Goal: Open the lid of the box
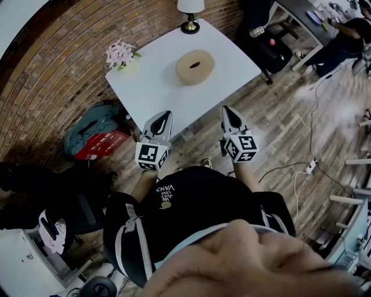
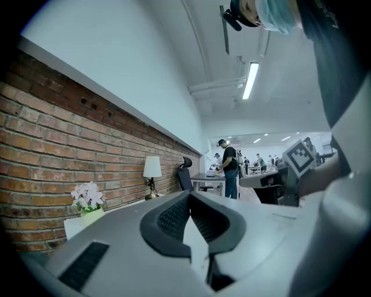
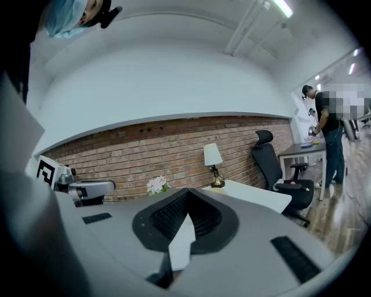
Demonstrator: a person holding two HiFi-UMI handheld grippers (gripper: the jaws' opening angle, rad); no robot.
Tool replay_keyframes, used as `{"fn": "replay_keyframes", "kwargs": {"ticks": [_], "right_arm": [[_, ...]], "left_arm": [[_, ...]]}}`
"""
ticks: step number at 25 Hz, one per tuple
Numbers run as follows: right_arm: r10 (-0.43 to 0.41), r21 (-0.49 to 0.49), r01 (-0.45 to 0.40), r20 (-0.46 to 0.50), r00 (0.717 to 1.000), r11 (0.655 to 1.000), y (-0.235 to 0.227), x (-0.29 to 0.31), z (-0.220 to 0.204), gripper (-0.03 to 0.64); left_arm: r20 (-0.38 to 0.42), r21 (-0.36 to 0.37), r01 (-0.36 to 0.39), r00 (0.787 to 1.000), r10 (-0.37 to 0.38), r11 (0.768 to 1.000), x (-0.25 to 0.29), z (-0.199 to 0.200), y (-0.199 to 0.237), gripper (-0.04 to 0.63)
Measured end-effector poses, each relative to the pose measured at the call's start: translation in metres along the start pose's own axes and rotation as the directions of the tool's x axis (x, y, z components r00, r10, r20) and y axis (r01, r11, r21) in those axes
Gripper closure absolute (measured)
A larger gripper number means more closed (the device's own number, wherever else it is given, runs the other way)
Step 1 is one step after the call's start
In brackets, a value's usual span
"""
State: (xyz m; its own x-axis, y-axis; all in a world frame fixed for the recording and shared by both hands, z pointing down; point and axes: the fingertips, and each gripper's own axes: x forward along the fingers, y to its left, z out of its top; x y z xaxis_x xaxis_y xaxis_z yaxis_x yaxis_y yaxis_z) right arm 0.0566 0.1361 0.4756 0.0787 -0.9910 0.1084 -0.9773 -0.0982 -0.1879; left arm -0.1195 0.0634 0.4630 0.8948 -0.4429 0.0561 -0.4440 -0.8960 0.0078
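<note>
sitting closed on the table (image 1: pixel 152 87), a round tan box (image 1: pixel 195 66); left gripper (image 1: pixel 167 114) and right gripper (image 1: pixel 226 109) pressed together.

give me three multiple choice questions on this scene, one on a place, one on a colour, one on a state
1. Where on the white table does the lamp stand?
A. at its far edge
B. at its near edge
C. in its middle

2. What colour is the round box?
A. red
B. beige
C. blue

3. How do the left tool and the right tool stand?
A. both shut and empty
B. both wide open
C. both shut on the box

Answers:
1 A: the head view shows the lamp at the edge farthest from the person.
2 B: the box is pale tan against the white top.
3 A: each gripper view shows its jaws meeting with nothing between them, and both tools are held short of the table.
</note>
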Motion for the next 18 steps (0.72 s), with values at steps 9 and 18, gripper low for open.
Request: {"fn": "replay_keyframes", "kwargs": {"ticks": [9,18], "right_arm": [[0.088,0.028,-0.089,0.015,0.996,0.996,-0.031,0.009,0.010,0.614],[0.186,0.015,-0.186,-0.020,0.982,0.982,-0.072,0.011,0.010,0.614]], "left_arm": [[-0.006,-0.015,-0.047,0.999,0.047,0.999,0.035,-0.003,-0.017,0.586],[-0.018,-0.028,-0.150,0.989,0.149,0.988,0.059,-0.012,-0.040,0.586]]}}
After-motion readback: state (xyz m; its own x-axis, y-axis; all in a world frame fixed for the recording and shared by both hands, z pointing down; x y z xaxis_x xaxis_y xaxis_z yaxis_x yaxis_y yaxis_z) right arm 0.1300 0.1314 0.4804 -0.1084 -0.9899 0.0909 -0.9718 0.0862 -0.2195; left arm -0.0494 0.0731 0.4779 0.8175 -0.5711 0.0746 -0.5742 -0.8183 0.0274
